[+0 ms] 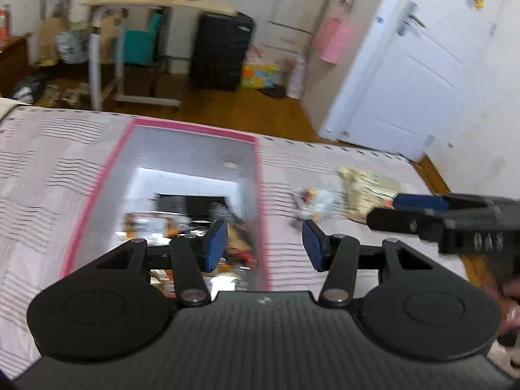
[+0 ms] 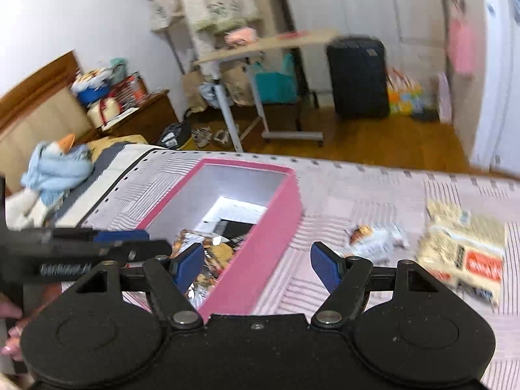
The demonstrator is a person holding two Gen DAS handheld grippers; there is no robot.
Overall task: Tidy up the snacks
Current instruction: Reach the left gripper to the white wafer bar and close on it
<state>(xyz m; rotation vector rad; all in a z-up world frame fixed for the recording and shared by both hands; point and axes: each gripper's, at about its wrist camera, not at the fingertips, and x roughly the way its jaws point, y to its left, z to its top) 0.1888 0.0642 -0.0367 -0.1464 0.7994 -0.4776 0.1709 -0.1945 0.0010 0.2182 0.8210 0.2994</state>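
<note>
A pink box with a white inside lies on the bed, holding several shiny snack packets. My left gripper hovers over the box's right rim, open, with nothing between its blue pads. From the right my right gripper reaches in. In the right wrist view the right gripper is open and bare above the pink box's near wall, with snack packets inside; the left gripper comes in from the left. A small white-orange packet and a beige packet with a red label lie on the sheet.
The bed has a pink striped sheet. A light blue plush toy lies at its left end. Beyond the bed stand a rolling table, a black suitcase and a white door. A person's hand holds the left gripper.
</note>
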